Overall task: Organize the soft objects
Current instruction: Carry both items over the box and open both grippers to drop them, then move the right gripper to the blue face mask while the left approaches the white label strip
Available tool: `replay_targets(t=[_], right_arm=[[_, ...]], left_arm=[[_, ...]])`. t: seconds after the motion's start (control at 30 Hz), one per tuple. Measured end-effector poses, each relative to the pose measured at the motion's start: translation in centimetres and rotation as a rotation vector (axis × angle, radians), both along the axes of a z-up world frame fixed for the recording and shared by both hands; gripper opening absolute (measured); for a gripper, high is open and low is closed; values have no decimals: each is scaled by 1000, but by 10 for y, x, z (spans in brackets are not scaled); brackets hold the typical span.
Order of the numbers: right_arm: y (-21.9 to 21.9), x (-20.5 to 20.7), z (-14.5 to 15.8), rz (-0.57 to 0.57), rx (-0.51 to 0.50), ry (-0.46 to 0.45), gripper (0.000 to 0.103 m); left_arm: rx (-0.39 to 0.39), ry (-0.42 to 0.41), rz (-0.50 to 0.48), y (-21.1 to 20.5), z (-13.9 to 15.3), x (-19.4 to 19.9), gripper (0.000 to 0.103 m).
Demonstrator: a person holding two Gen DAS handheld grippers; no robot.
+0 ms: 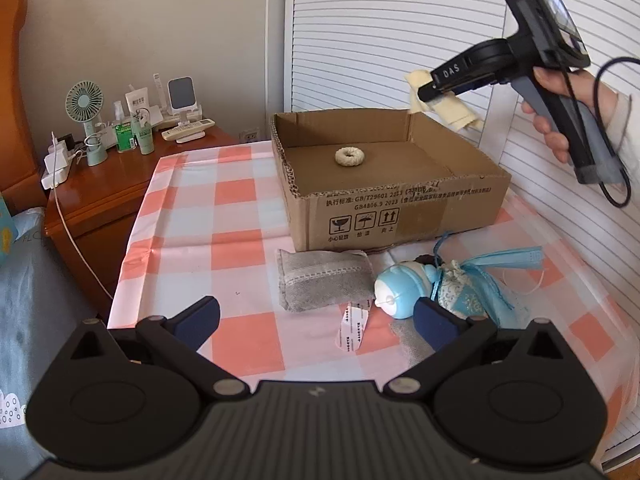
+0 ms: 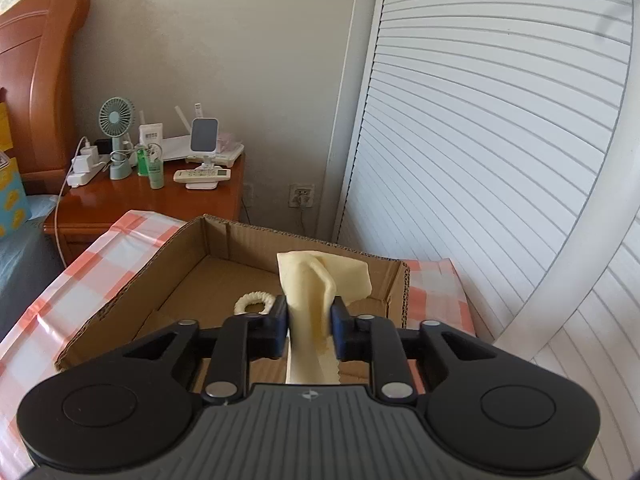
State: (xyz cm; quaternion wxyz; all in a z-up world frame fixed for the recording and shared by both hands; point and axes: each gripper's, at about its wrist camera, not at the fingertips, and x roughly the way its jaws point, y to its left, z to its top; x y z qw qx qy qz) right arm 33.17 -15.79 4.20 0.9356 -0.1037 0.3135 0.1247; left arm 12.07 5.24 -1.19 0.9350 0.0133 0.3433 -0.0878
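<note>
A cardboard box point(image 1: 400, 204) stands on the checked tablecloth point(image 1: 236, 216) with a cream scrunchie point(image 1: 349, 157) inside; both show in the right wrist view, box point(image 2: 120, 312) and scrunchie point(image 2: 256, 302). My right gripper point(image 2: 309, 322) is shut on a pale yellow cloth point(image 2: 320, 280) and holds it above the box; the left wrist view shows this gripper point(image 1: 424, 90) and cloth point(image 1: 452, 110) over the box's far right corner. My left gripper point(image 1: 316, 322) is open and empty, low over the table. A grey pouch point(image 1: 324, 280) lies before it, with a blue doll point(image 1: 404, 290) and a blue face mask point(image 1: 504, 258) to its right.
A wooden nightstand point(image 1: 100, 188) at the left carries a small fan point(image 1: 85, 108), bottles, a remote and chargers. A white louvred door point(image 1: 380, 40) stands behind the table. Bedding point(image 1: 24, 280) lies at the far left. A printed label point(image 1: 352, 326) lies on the cloth.
</note>
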Motion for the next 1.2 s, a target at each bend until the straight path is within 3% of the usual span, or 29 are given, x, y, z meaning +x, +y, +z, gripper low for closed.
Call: replay_targets(t=[0.03,0.07,0.1,0.13,0.23,0.43,0.67,0.9,1.2], right_arm=[[1,5,-1,-16,-5,-1,66],[2,9,-1,-29,-10,-11,86],[1,9,-1,-40,-11,-27,99],[0,8,-2,-46,-4,-35,103],[-6,0,-2,-43,39,-20,103],[-11,-31,-4,-65,30,14,103],[-20,-93,-14,-71,29,49,103],[-19,-154,-43,-65,-43,53,103],[-13,-175,-84,-57,-97,135,103]], left_arm=[[3,-2,-2,0,-1,-1,102],[4,-4,-5,0,-2,-2,102],[6,-1,-7,0,-2,-3,102],[9,0,-9,0,-2,-3,102],[11,2,-12,0,-3,-3,102],[-7,-5,-21,-1,0,-8,102],[23,-12,11,1,0,-17,102],[35,-12,25,4,-3,-25,102],[46,1,18,0,-7,-28,102]])
